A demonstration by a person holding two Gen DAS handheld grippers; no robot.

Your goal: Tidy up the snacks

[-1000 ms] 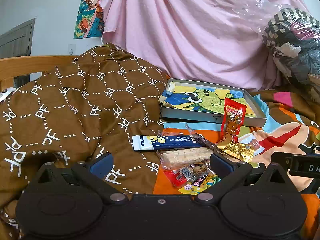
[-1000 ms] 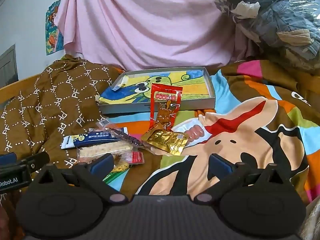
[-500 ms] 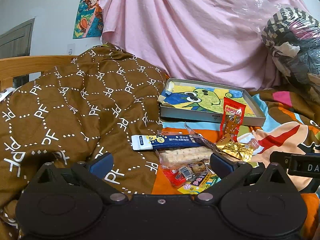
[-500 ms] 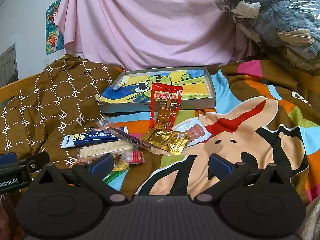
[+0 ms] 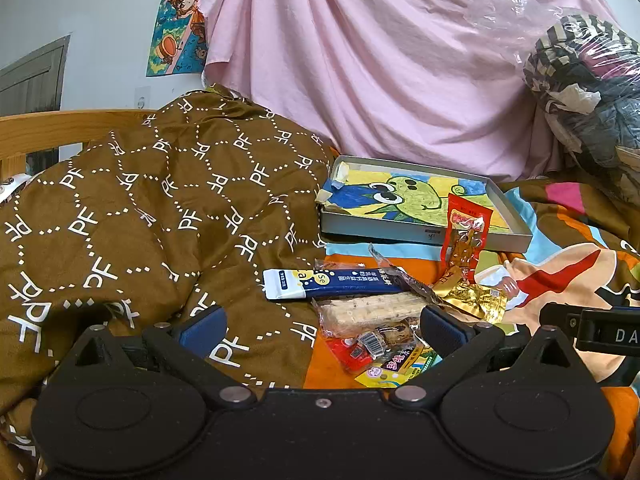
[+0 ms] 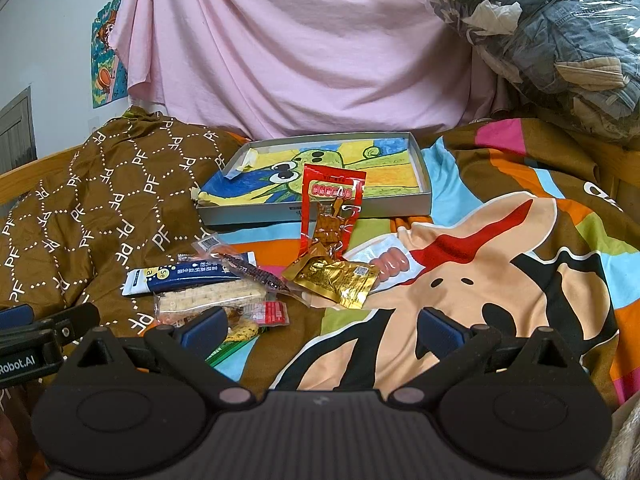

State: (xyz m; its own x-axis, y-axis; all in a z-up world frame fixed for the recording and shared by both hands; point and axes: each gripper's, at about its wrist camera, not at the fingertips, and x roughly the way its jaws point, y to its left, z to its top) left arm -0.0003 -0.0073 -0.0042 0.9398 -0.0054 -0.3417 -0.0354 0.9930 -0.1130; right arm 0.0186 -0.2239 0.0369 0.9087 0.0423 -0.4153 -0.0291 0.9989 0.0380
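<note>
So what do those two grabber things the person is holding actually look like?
Both are black plastic. The left gripper and right gripper each have two round domes, silver rivets and blue-padded fingers. From the right view, white "Robot.AI" lettering marks the left one.

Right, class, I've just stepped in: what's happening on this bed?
A person holds two grippers over a pile of snacks on the bedspread. The left gripper and right gripper are both open and hold nothing. The blue packet, gold packet and red packet lie loose in front of the grey tray, which holds no snacks yet.
</note>
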